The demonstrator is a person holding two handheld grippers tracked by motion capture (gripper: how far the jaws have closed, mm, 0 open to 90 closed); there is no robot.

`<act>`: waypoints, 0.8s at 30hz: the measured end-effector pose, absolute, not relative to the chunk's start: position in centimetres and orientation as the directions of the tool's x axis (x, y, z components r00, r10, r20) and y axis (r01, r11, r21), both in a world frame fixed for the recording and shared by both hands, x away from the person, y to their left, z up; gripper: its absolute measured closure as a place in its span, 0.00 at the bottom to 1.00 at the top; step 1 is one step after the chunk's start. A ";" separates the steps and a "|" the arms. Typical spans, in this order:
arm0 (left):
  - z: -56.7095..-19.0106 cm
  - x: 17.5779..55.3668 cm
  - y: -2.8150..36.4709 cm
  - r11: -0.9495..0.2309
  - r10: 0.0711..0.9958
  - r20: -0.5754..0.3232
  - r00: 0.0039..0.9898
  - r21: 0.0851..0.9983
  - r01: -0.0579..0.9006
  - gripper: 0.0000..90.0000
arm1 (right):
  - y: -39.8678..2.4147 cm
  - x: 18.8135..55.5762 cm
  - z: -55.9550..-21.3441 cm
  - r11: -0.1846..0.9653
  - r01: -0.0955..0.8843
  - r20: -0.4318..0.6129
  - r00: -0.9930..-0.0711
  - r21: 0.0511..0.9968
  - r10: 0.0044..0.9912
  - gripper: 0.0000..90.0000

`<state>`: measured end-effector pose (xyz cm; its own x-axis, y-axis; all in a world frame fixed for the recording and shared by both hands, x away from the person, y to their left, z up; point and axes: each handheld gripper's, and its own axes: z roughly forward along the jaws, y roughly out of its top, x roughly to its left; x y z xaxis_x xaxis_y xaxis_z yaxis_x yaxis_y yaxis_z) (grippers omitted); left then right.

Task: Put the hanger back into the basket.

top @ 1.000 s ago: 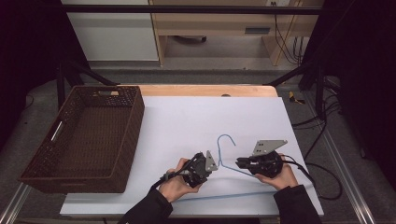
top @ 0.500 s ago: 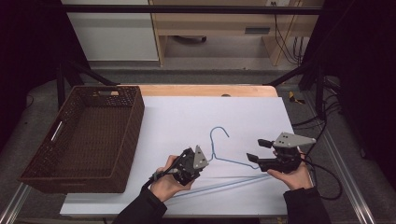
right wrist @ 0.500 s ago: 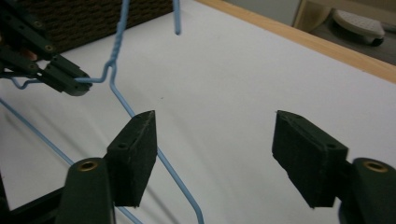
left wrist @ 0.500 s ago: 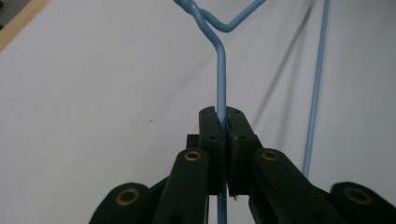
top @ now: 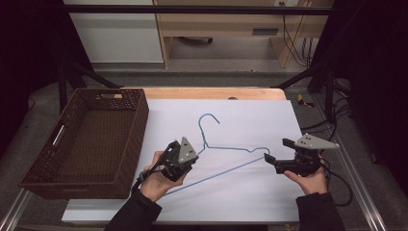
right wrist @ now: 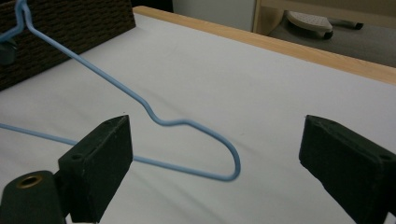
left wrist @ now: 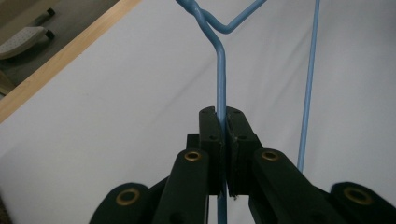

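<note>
- Blue wire hanger (top: 226, 151) is lying on the white table (top: 250, 197), near its middle, hook pointing toward the far edge.
- Left tongs (top: 188, 155) are sitting at the hanger's left shoulder, just below the neck, held in the person's left hand (top: 159, 180).
- In the left gripper view the left tongs (left wrist: 227, 135) are clamping shut on the hanger wire (left wrist: 220, 70); wire is running straight up between the pads (left wrist: 210, 140) to the twisted neck.
- A second run of the same wire is passing just right of the jaws in that view, not gripped.
- Right tongs (top: 276, 156) are spread wide, held in the right hand (top: 310, 180), aiming at the hanger's right end.
- In the right gripper view the right tongs (right wrist: 215, 149) are gaping, with the hanger's rounded corner (right wrist: 229, 163) lying between the two jaws, touching neither.
- Brown wicker basket (top: 120, 163) is sitting at the left side of the table, just beside the left hand, apart from the hanger.
- Wooden table edge (top: 211, 93) is showing along the far side beyond the white surface.
- Black cable (top: 341, 185) is trailing from the right gripper off toward the table's right side.
</note>
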<state>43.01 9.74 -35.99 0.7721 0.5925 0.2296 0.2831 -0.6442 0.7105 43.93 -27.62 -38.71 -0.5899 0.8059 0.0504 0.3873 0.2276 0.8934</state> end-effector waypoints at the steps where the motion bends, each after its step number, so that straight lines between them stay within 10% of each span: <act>1: -35.7 43.1 10.0 -0.648 0.591 0.234 0.772 0.708 0.282 0.97 | -27.7 43.9 -38.8 0.231 0.392 0.047 -0.586 0.890 0.809 0.10; 24: -30.2 44.3 12.6 -0.569 0.689 0.241 0.684 0.764 0.304 0.97 | -28.5 43.2 -39.4 0.210 0.407 0.048 -0.539 0.889 0.841 0.04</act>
